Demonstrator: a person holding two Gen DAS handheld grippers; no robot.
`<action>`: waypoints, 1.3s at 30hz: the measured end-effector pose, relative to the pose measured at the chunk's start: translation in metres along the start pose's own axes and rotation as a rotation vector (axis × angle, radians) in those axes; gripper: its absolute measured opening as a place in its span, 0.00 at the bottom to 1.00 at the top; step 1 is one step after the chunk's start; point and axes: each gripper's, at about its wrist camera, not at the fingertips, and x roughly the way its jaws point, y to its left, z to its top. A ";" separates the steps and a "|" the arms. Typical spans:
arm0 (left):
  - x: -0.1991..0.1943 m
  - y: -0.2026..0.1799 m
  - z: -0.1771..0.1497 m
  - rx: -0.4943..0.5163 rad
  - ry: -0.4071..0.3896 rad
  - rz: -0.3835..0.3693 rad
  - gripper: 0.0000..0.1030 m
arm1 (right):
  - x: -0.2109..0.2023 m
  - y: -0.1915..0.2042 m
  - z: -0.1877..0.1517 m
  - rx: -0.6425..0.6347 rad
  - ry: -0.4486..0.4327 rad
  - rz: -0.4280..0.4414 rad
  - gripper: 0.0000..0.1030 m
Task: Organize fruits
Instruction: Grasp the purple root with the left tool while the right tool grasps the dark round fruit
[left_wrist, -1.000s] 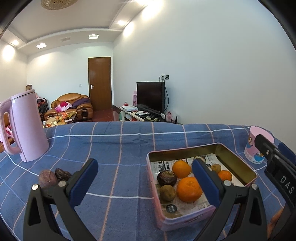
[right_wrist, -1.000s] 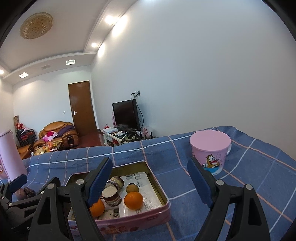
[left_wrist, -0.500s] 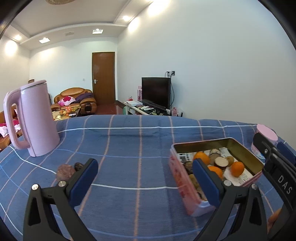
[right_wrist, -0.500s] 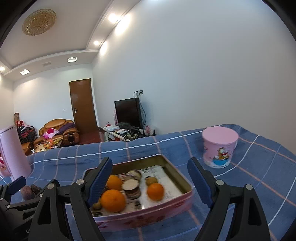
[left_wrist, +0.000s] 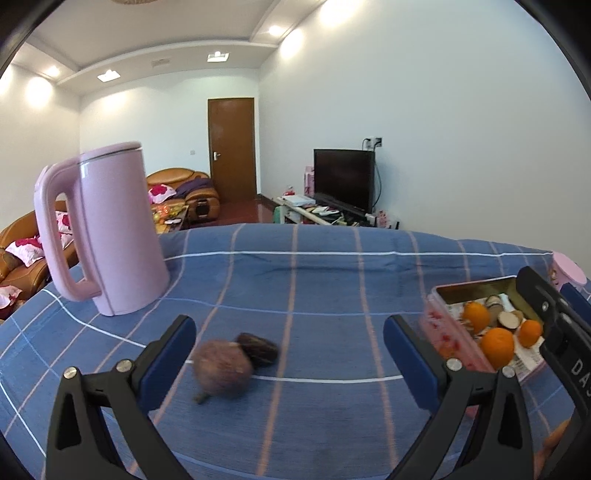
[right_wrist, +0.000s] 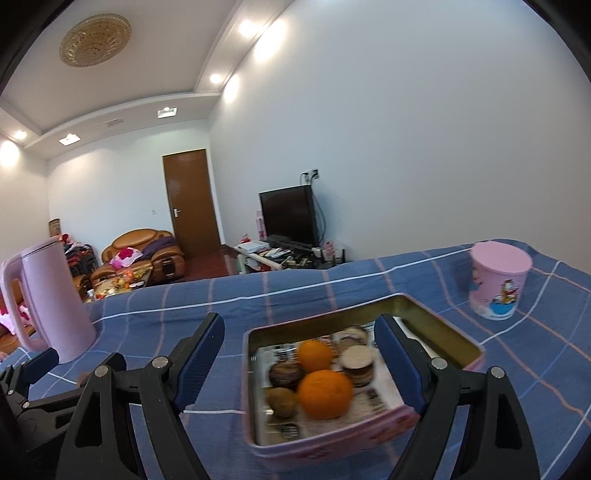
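Note:
Two dark wrinkled fruits lie on the blue checked cloth: a round purplish one (left_wrist: 222, 368) and a darker one (left_wrist: 257, 349) just behind it. My left gripper (left_wrist: 288, 349) is open, with the purplish fruit close to its left finger and nothing pressed. A pink tin (right_wrist: 439, 317) lined with newspaper holds oranges (right_wrist: 325, 393), brown fruits and cut pieces; in the left wrist view the tin (left_wrist: 439, 332) sits at the right. My right gripper (right_wrist: 299, 356) is open, its fingers spread in front of the tin and apart from it.
A tall pink kettle (left_wrist: 110, 232) stands on the cloth at the left, also the kettle (right_wrist: 51, 299) in the right wrist view. A pink lidded cup (right_wrist: 498, 280) stands beyond the tin on the right. Behind the table are a sofa, a door and a television.
Both grippers have swung left across the table. The two dark fruits now lie between my left fingers, and the tin has shifted to the right in both views. Neither gripper's jaws changed.

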 end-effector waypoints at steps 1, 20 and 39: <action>0.003 0.006 0.000 -0.001 0.012 0.000 1.00 | 0.001 0.005 0.000 -0.003 0.002 0.009 0.82; 0.065 0.077 -0.013 -0.019 0.357 -0.076 1.00 | 0.040 0.080 -0.003 -0.051 0.040 0.111 0.82; 0.080 0.069 -0.011 -0.005 0.407 -0.178 0.51 | 0.051 0.083 -0.006 -0.055 0.097 0.200 0.82</action>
